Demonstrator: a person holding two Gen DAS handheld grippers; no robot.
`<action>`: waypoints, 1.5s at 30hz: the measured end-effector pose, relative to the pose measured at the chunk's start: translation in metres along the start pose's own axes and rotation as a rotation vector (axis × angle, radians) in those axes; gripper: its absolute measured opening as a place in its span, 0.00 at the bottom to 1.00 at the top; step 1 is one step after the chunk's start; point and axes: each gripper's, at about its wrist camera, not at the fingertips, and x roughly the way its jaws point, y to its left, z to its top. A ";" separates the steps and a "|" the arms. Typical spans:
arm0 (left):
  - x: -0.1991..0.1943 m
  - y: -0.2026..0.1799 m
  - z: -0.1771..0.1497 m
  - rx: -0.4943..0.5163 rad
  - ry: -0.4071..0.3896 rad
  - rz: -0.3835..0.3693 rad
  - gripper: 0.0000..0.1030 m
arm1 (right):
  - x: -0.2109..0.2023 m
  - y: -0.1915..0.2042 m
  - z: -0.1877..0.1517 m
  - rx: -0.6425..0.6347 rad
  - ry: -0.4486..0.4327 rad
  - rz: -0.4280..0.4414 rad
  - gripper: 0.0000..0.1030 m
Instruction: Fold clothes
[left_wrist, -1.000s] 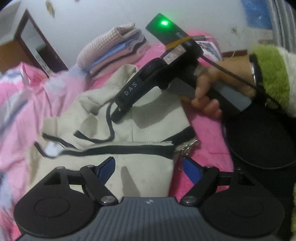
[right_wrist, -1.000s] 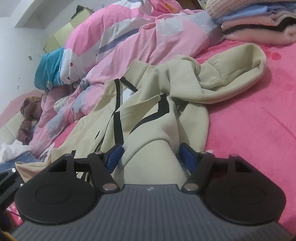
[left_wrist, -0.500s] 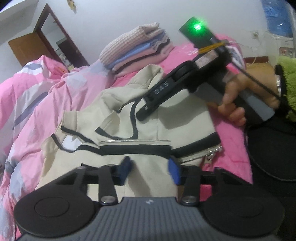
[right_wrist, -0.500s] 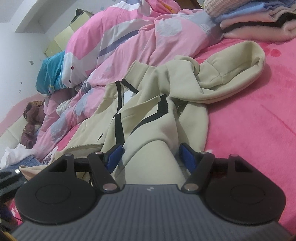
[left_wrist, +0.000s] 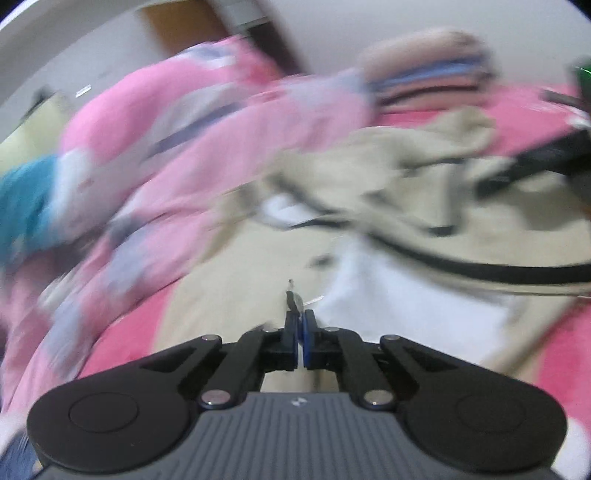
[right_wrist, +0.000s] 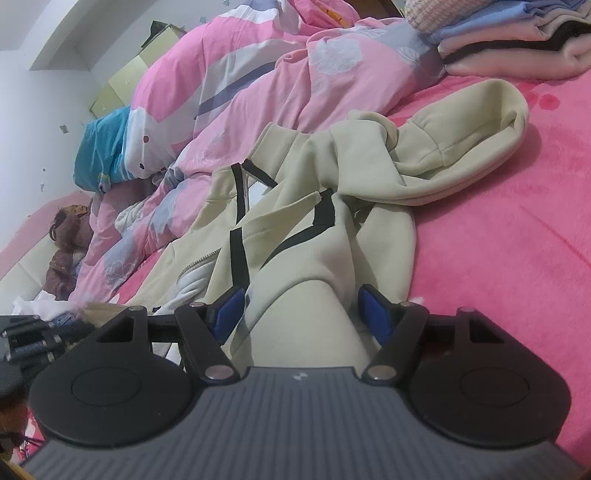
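Fingers of L gripper (left_wrist: 299, 325) pressed together, pinching a small metal zip pull; that view is heavily blurred. R gripper (right_wrist: 304, 308) fingers spread wide, a fold of the cream hoodie (right_wrist: 314, 206) lying between them, not clamped. Hoodie sprawls on the pink bedsheet (right_wrist: 509, 236), hood toward 1 o'clock in R view. Pink floral duvet (right_wrist: 266, 74) bunched at 11, folded clothes stack (right_wrist: 517, 33) at 1–2 o'clock

A pink bed (right_wrist: 517, 236) carries a beige hoodie (right_wrist: 369, 177), a rumpled pink duvet (right_wrist: 280, 85) and folded clothes (right_wrist: 517, 40).
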 end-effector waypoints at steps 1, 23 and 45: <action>-0.001 0.016 -0.005 -0.050 0.014 0.038 0.03 | 0.000 0.000 0.000 0.001 0.000 0.000 0.66; -0.063 0.158 -0.160 -0.724 0.483 0.213 0.25 | -0.001 -0.003 -0.001 0.019 -0.004 0.015 0.66; -0.052 0.124 -0.008 -0.610 0.033 -0.121 0.43 | 0.000 -0.005 -0.001 0.015 0.002 0.017 0.66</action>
